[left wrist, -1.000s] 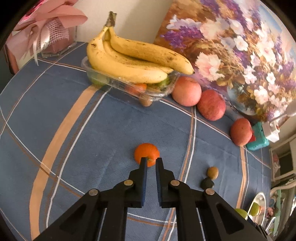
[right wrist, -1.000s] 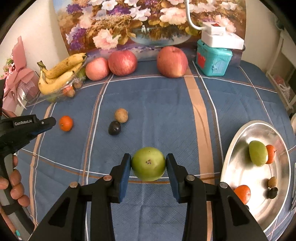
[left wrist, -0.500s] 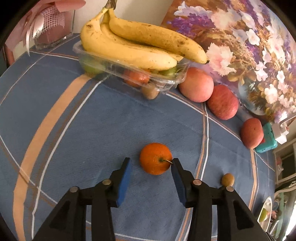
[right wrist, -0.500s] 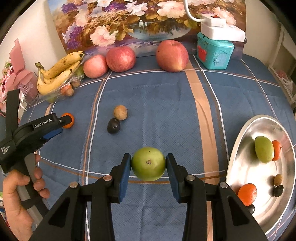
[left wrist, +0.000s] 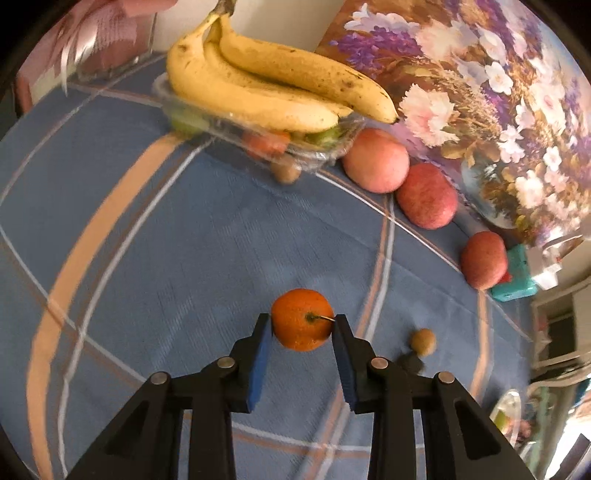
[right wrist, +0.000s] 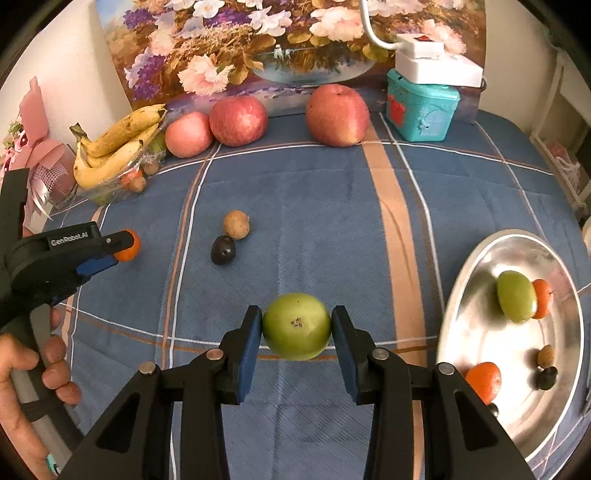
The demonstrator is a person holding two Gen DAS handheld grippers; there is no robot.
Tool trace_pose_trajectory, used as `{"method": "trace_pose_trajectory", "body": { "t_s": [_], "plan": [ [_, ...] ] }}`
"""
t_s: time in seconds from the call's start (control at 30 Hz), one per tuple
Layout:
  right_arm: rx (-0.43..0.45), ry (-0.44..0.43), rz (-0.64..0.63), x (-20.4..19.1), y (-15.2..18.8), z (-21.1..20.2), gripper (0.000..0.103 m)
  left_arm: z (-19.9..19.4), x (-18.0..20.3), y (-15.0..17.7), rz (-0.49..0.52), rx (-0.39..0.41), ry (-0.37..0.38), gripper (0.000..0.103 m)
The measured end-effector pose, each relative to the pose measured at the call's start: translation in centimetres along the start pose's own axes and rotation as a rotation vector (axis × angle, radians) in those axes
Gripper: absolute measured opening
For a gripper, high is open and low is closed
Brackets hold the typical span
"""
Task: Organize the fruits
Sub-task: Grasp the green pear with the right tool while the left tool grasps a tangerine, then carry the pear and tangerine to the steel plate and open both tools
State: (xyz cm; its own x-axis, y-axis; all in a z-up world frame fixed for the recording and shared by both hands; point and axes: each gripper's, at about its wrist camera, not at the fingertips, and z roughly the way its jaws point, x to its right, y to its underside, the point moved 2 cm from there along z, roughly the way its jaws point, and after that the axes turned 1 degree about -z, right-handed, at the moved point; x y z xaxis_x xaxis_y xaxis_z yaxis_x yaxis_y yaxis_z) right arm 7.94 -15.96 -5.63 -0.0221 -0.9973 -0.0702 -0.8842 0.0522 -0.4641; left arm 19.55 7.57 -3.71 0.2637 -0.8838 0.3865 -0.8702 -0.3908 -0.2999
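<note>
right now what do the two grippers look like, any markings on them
Both grippers, left and right, are matte black plastic with two angular fingers, blue pads on the inner faces and silver round rivets at the joints. Seen from the right wrist, the left one's side carries white "GenRobot.AI" lettering and a grey handle. No cables show.

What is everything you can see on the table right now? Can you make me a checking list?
Surface: blue checked tablecloth with tan stripes.
Job's things: green fruit in the right tool; orange between the left tool pads; silver tray holding some fruit; small brown fruit touching a small dark fruit; three red apples along the back.
Clutter: bananas on a clear plastic box; teal box; pink gift wrap.
Grippers: right tool clamped on the green fruit; left tool jaws closing around the orange.
Cables: white cable to a white block on the teal box.
Surroundings: flower painting, white wall.
</note>
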Motion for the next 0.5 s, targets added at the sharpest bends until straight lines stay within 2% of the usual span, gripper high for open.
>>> {"method": "trace_pose_trajectory", "body": {
  "t_s": [0.3, 0.5],
  "plan": [
    [0.006, 0.04, -0.014, 1.5, 2.3, -2.5, 0.04, -2.8, 2.2, 3.3, -0.025, -0.039, 0.044, 0.035],
    [0.037, 0.032, 0.021, 2.7, 3.1, -4.8, 0.04, -4.6, 2.9, 5.3, -0.005, -0.024, 0.022, 0.035]
  ]
}}
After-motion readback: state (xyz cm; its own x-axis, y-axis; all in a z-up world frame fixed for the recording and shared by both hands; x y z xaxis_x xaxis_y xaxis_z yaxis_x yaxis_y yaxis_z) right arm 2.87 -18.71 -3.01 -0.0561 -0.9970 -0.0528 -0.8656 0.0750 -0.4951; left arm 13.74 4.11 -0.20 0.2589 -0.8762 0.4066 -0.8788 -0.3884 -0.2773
